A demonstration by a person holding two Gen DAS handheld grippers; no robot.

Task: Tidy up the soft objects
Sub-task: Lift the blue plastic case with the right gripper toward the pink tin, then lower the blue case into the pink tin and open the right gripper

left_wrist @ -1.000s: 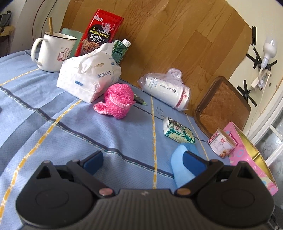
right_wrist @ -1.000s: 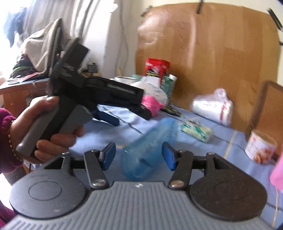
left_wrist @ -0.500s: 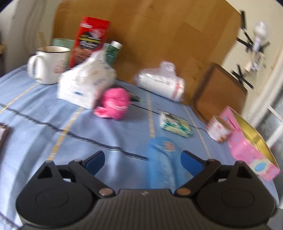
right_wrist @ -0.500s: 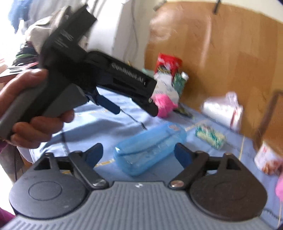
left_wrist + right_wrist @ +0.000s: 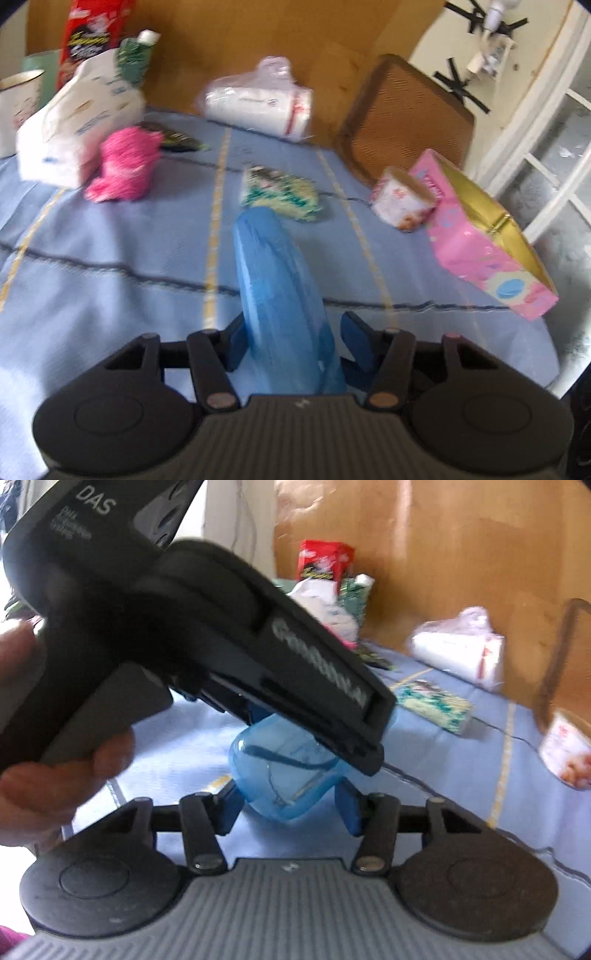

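Note:
A translucent blue plastic case [image 5: 273, 280] lies on the blue tablecloth [image 5: 110, 266], pointing away from me. My left gripper [image 5: 295, 343] straddles one end; its jaws are closing, with the case between them and the pads against its sides. My right gripper [image 5: 288, 808] is closing on the other rounded end of the case [image 5: 280, 771], pads touching both sides. A hand [image 5: 55, 775] holds the left tool's black body [image 5: 221, 646], which hides much of the case there. A pink plush toy [image 5: 123, 166] sits at the far left.
A white tissue pack [image 5: 77, 125], a red packet [image 5: 92, 29] and a mug [image 5: 18, 107] stand at the back left. Further right are a bagged white roll [image 5: 258, 103], a green-white packet [image 5: 280, 190], a small tub [image 5: 400, 201] and an open pink box [image 5: 480, 236].
My left gripper swung right until the blue case lay between its fingers, then its jaws narrowed onto it. The right jaws widened, then closed in on the case's near end.

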